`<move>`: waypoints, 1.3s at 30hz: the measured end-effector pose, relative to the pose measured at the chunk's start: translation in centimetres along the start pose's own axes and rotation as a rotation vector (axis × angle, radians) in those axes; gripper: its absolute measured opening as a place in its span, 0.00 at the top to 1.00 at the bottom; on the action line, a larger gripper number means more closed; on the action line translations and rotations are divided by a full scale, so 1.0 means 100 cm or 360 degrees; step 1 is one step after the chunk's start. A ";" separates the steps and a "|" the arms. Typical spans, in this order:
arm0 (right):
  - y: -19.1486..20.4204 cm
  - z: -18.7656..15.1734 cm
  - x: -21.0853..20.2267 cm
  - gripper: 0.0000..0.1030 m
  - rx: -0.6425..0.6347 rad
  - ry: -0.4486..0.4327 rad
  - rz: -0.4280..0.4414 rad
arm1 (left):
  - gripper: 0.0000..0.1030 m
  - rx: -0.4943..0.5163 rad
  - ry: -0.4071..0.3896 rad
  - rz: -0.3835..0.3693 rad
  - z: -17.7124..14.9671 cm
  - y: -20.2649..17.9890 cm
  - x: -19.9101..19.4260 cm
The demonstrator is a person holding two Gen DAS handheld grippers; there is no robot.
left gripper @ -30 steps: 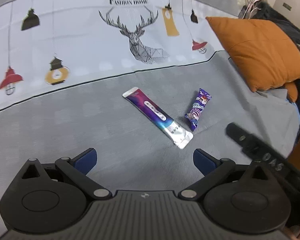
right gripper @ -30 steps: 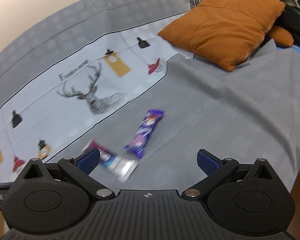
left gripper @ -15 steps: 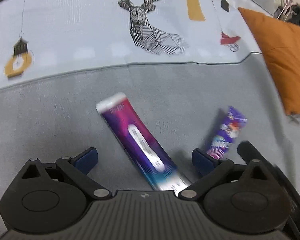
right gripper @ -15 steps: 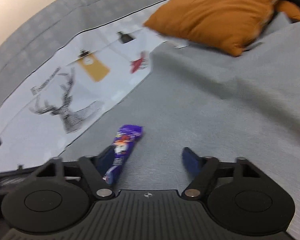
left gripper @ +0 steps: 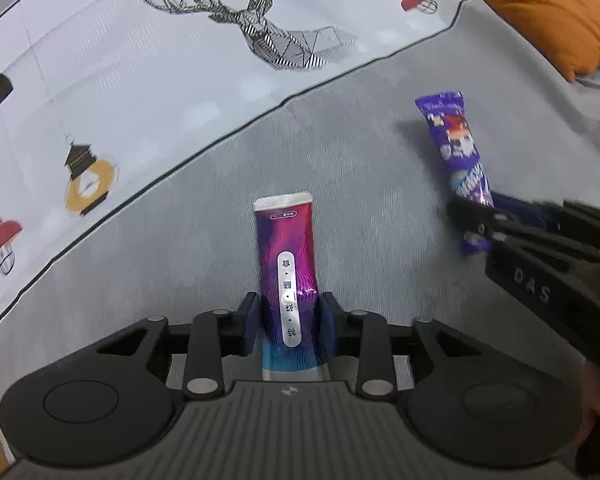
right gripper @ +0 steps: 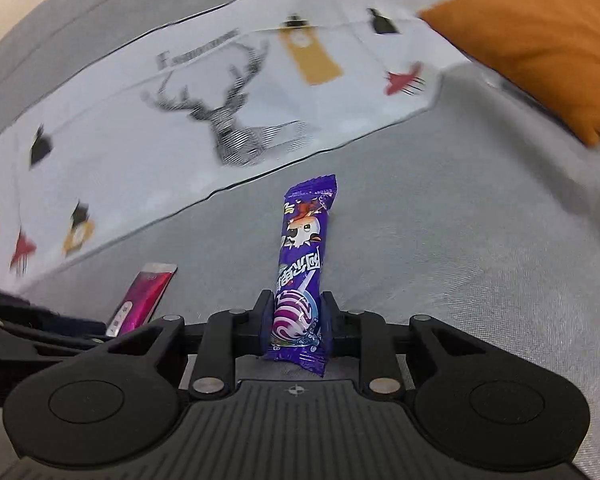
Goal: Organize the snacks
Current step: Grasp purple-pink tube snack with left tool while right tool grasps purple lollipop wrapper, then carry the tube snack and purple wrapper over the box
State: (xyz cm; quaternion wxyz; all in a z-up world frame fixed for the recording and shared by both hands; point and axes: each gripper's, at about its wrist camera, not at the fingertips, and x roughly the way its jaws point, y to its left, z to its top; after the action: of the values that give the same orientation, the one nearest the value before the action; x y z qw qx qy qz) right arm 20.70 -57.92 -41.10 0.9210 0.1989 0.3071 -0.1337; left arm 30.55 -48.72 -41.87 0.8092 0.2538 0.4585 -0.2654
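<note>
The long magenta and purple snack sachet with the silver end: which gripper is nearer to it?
Left. The left gripper has just been closing and its fingers press the sachet. The right gripper is beside it, shut on the purple candy wrapper.

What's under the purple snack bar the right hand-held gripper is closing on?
The grey bedspread lies beneath the purple snack bar; nothing else shows along its visible edges. The right hand-held gripper has just been closing, pads on the bar. The patch directly beneath the wrapper's near end is hidden.

Two foil snack packets: one long magenta-and-teal sachet (left gripper: 288, 276) and one purple cartoon-printed candy wrapper (right gripper: 302, 276). One orange fabric cushion (right gripper: 548, 40).
</note>
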 end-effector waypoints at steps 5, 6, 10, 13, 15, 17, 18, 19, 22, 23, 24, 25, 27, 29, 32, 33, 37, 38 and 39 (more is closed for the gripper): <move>0.008 -0.005 0.000 0.40 -0.0128 -0.0023 0.0033 | 0.67 0.0120 -0.0032 -0.0017 -0.009 -0.001 0.000; 0.013 -0.004 0.001 0.31 -0.0169 -0.0012 0.0053 | 0.72 0.0118 -0.0003 -0.0022 -0.007 -0.003 -0.003; 0.023 -0.005 0.007 0.67 -0.0327 0.0016 0.0077 | 0.79 0.0047 0.0090 -0.0039 -0.007 -0.005 -0.020; 0.007 -0.003 0.000 0.75 -0.0202 0.0022 0.0115 | 0.79 0.0044 0.0046 -0.0083 -0.020 -0.001 -0.057; 0.007 -0.010 -0.015 0.75 -0.0227 0.0018 0.0082 | 0.79 0.0047 -0.0013 -0.0067 -0.030 0.004 -0.083; 0.011 -0.013 -0.023 0.75 -0.0245 -0.0005 0.0089 | 0.79 0.0005 -0.0047 -0.0074 -0.042 0.014 -0.108; 0.016 -0.015 -0.031 0.75 -0.0273 -0.0026 0.0085 | 0.79 -0.0010 -0.0059 -0.0081 -0.048 0.020 -0.118; 0.022 -0.018 -0.042 0.75 -0.0303 -0.0045 0.0091 | 0.79 -0.0020 -0.0081 -0.0079 -0.056 0.027 -0.129; 0.050 -0.026 -0.079 0.75 -0.0374 -0.0118 0.0130 | 0.79 -0.0065 -0.0155 -0.0066 -0.074 0.047 -0.162; 0.060 -0.030 -0.091 0.75 -0.0397 -0.0137 0.0143 | 0.79 -0.0093 -0.0182 -0.0072 -0.080 0.055 -0.174; 0.070 -0.035 -0.103 0.75 -0.0407 -0.0157 0.0153 | 0.79 -0.0108 -0.0207 -0.0077 -0.085 0.061 -0.185; 0.081 -0.041 -0.117 0.75 -0.0404 -0.0171 0.0167 | 0.79 -0.0118 -0.0252 -0.0083 -0.093 0.066 -0.200; 0.100 -0.053 -0.139 0.75 -0.0363 -0.0197 0.0180 | 0.79 -0.0120 -0.0324 -0.0069 -0.106 0.077 -0.225; 0.123 -0.062 -0.158 0.75 -0.0343 -0.0212 0.0215 | 0.79 -0.0147 -0.0393 -0.0078 -0.121 0.090 -0.250; 0.163 -0.066 -0.184 0.75 -0.0362 -0.0225 0.0271 | 0.79 -0.0179 -0.0485 -0.0065 -0.141 0.110 -0.285; 0.176 -0.066 -0.192 0.75 -0.0358 -0.0226 0.0287 | 0.79 -0.0191 -0.0516 -0.0054 -0.146 0.117 -0.295; 0.231 -0.060 -0.231 0.75 -0.0318 -0.0281 0.0405 | 0.79 -0.0307 -0.0634 -0.0044 -0.168 0.159 -0.346; 0.245 -0.056 -0.241 0.75 -0.0304 -0.0297 0.0461 | 0.79 -0.0337 -0.0678 -0.0043 -0.174 0.169 -0.362; 0.257 -0.053 -0.252 0.75 -0.0301 -0.0317 0.0517 | 0.79 -0.0354 -0.0719 -0.0033 -0.179 0.177 -0.376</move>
State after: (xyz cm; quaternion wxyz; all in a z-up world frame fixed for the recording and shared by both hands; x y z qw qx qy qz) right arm 7.95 -29.69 -22.09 0.9708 0.1443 0.1896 0.0268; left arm 14.95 -16.69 -14.00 0.9114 0.0928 0.2951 -0.2715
